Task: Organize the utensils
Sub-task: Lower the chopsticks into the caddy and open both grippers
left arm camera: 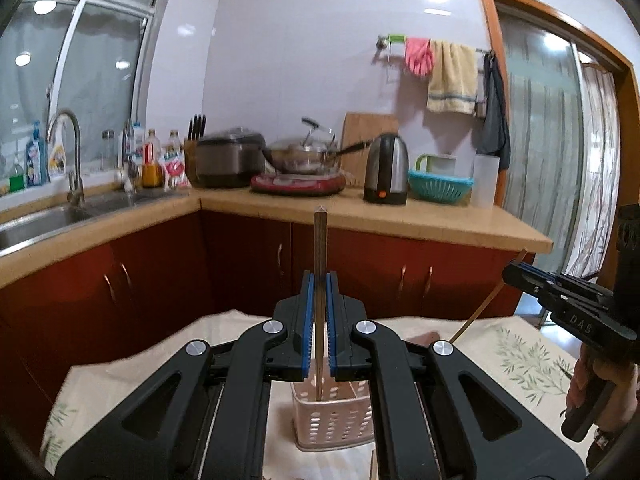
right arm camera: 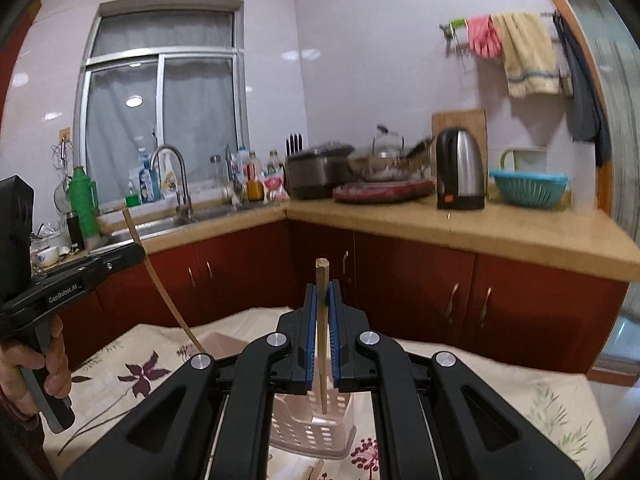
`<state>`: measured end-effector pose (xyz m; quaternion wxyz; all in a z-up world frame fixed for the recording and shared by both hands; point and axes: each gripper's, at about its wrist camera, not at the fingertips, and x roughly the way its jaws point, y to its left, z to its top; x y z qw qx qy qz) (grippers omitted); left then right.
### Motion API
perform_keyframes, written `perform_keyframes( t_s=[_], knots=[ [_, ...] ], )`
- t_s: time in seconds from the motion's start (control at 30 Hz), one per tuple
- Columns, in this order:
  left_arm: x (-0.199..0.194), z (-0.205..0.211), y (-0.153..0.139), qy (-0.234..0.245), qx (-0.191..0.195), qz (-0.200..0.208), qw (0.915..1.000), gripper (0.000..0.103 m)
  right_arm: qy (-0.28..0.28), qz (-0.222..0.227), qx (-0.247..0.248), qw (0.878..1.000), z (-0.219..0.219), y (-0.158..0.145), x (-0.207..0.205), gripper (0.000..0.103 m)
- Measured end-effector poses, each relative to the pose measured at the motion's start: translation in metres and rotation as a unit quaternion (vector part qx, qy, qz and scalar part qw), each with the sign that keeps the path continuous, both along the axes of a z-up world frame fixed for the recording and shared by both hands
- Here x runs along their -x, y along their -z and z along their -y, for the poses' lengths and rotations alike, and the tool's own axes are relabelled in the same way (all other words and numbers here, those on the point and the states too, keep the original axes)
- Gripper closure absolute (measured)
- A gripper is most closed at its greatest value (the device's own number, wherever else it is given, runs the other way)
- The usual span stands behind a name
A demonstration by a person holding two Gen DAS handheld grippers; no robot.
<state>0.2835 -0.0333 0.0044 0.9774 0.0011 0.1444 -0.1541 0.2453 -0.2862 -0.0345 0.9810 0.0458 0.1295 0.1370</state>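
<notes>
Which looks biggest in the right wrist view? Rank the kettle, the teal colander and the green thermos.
1. kettle
2. teal colander, a near tie with the kettle
3. green thermos

The thermos stands farther off, so its real size is unsure.

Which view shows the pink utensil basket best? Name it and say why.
The right wrist view: the pink utensil basket shows its open top, perforated side and base rim, below the chopstick held by the right gripper. In the left wrist view the basket is partly hidden between the linkage arms.
</notes>
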Motion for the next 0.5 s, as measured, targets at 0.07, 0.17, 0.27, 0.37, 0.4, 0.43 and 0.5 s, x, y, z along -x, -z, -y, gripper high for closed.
perform_keyframes(
  t_s=[0.07, 0.17, 0.27, 0.37, 0.4, 0.43, 0.5],
  knots=[
    [-0.007, 0.001, 0.011, 0.002, 0.001, -0.013, 0.9999, 0.097, 0.000, -0.012, -0.004, 1.000, 0.000, 0.008, -0.006, 0.096],
    [-0.016, 0.003, 0.026, 0.007, 0.000, -0.033, 0.9994, 0.097, 0.001, -0.026, -0.003, 1.000, 0.000, 0.019, -0.014, 0.096],
    [-0.022, 0.003, 0.037, 0.008, -0.003, -0.045, 0.9989, 0.095, 0.007, -0.023, 0.003, 1.000, -0.001, 0.022, -0.014, 0.096],
    [-0.024, 0.004, 0.041, 0.005, -0.004, -0.048, 0.9988, 0.070, 0.013, -0.021, 0.004, 1.000, 0.001, 0.021, -0.015, 0.088],
    [-0.023, 0.002, 0.041, 0.003, -0.003, -0.047, 0.9989, 0.057, 0.016, -0.021, 0.003, 1.000, 0.002, 0.022, -0.014, 0.075],
    [-0.021, 0.001, 0.041, 0.001, 0.000, -0.044, 0.9990, 0.053, 0.021, -0.020, 0.002, 1.000, 0.004, 0.022, -0.013, 0.068],
    [-0.017, -0.001, 0.040, -0.002, -0.002, -0.041, 0.9991, 0.047, 0.029, -0.013, 0.001, 0.999, 0.006, 0.020, -0.010, 0.055]
  ],
)
